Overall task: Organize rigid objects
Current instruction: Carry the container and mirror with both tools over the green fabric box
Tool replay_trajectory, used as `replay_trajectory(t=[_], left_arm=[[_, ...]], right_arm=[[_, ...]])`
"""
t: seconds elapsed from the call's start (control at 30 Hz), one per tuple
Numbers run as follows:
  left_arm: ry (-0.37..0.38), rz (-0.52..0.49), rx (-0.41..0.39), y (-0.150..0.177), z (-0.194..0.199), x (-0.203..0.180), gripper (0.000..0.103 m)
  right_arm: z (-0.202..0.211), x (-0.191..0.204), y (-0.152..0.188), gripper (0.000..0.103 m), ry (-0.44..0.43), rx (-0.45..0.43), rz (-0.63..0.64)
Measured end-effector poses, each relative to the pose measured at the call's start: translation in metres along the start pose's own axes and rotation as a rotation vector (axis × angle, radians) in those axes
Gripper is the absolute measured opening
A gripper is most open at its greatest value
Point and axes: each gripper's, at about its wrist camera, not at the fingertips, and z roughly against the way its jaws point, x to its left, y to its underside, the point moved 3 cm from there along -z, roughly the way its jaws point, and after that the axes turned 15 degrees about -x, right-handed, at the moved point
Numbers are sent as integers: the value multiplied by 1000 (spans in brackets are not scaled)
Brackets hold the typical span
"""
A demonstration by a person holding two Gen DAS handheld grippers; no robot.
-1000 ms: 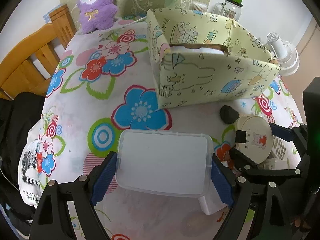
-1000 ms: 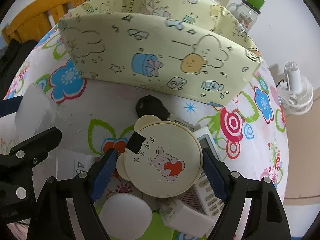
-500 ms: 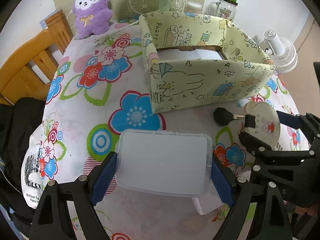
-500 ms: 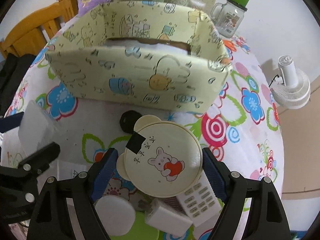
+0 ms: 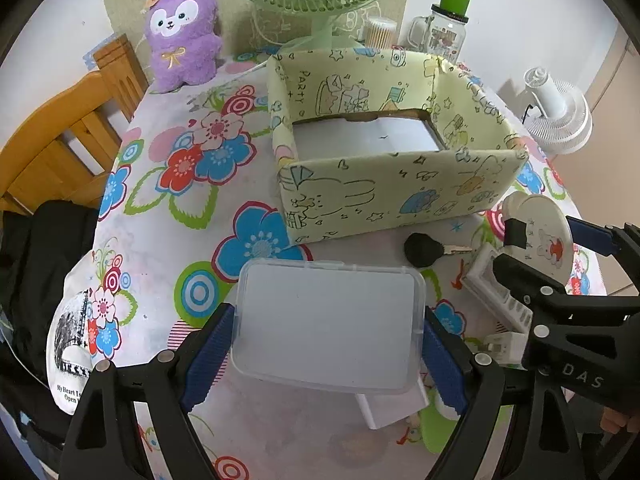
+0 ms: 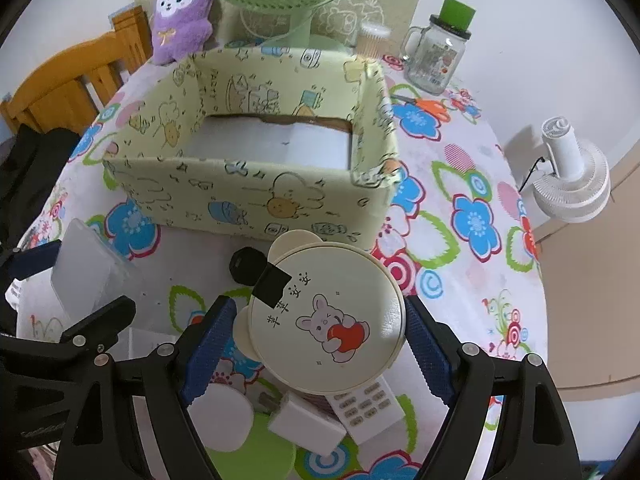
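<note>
Table (image 5: 168,224) with a floral cloth takes most of both views. Biggest container: open yellow cartoon-print box (image 5: 400,196), at 12 o'clock of both grippers; inside only a white liner on the floor, nothing else visible. Left gripper (image 5: 328,344) clamps a clear plastic case (image 5: 328,324) by its short ends, blue pads tight on both sides, case off the cloth; contents can't be made out through the frosted lid. Right gripper (image 6: 316,332) grips a round cream compact (image 6: 324,316) with bear ears, rabbit-and-apple print and a black tape patch, pads on both sides, lid closed. Loose on the cloth below the compact: white remote (image 6: 368,404) at 5 o'clock, white charger block (image 6: 308,428) at 6, white round disc (image 6: 220,420) at 7. Black-headed key (image 5: 424,250) sits at 1 o'clock of the case, just before the box front wall.
</note>
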Motion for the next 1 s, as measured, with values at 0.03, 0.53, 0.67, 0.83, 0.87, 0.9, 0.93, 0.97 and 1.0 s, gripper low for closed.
replay_trajectory(t=[0.03, 0.53, 0.67, 0.83, 0.87, 0.9, 0.93, 0.97, 1.0], left_arm=[[3, 5, -1, -1, 2, 0, 89], [8, 3, -51, -16, 33, -2, 89], [14, -16, -63, -22, 39, -3, 89], [25, -34, -80, -29, 44, -7, 89], [27, -34, -82, -31, 45, -7, 89], [29, -33, -84, -32, 46, -8, 89], [32, -32, -86, -35, 47, -9, 89], [35, -32, -88, -37, 47, -10, 89], [36, -32, -91, -40, 47, -11, 90]], right_arm=[[2, -1, -1, 85, 0, -2, 2], [40, -11, -22, 85, -53, -43, -70], [49, -10, -28, 85, -59, -57, -93], [58, -8, -34, 85, -64, -77, -99], [59, -8, -36, 85, -68, -79, -102], [60, -8, -37, 85, -72, -80, -104], [61, -9, -39, 85, -76, -81, -106], [62, -10, -41, 85, -79, -81, -109], [62, -10, -43, 85, -84, -81, -111]])
